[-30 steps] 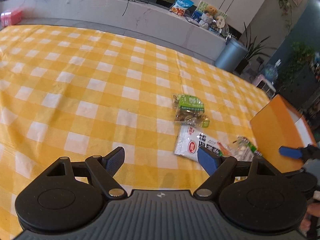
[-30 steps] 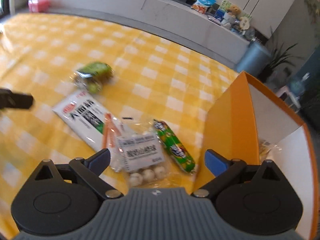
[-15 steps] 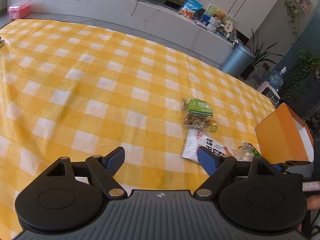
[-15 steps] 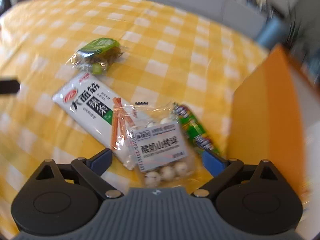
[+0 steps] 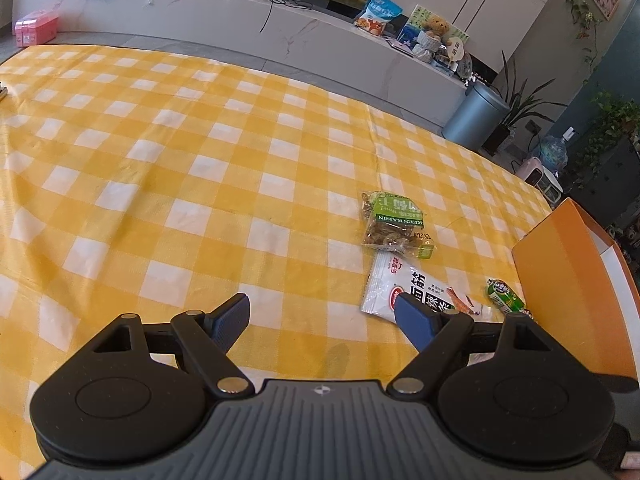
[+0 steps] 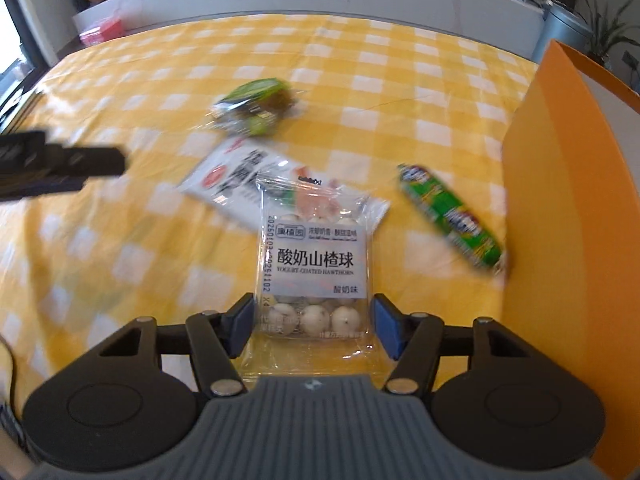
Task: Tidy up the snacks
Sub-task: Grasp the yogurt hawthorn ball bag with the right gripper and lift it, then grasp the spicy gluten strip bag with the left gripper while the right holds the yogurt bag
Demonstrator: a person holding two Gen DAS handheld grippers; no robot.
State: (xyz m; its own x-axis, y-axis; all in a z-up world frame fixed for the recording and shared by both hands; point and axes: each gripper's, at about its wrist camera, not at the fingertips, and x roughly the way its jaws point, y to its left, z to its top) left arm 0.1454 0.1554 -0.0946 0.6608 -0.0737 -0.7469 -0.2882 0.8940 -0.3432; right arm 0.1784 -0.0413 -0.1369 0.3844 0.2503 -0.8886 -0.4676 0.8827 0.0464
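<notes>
A clear packet of yogurt-coated hawthorn balls (image 6: 316,256) lies between the jaws of my right gripper (image 6: 314,320). The jaws are closing, and both blue pads touch the packet's sides. The packet stays sharp while the table behind it blurs. Its far end overlaps a white noodle-snack packet (image 6: 228,176). A green raisin pack (image 6: 256,104) lies farther back. A green sausage stick (image 6: 452,216) rests beside the orange box (image 6: 560,200) on the right. My left gripper (image 5: 324,316) hovers open over the checked cloth, left of the white packet (image 5: 404,284), with nothing between its fingers.
The yellow checked tablecloth (image 5: 160,160) stretches wide to the left and back. The orange box (image 5: 568,292) stands at the table's right edge. A grey counter with a pink box (image 5: 36,28) runs behind the table. A grey bin (image 5: 476,120) stands beyond the far edge.
My right gripper has come down over the hawthorn packet and its jaws have narrowed from wide open to the packet's sides. The left gripper has stayed open, almost where it was.
</notes>
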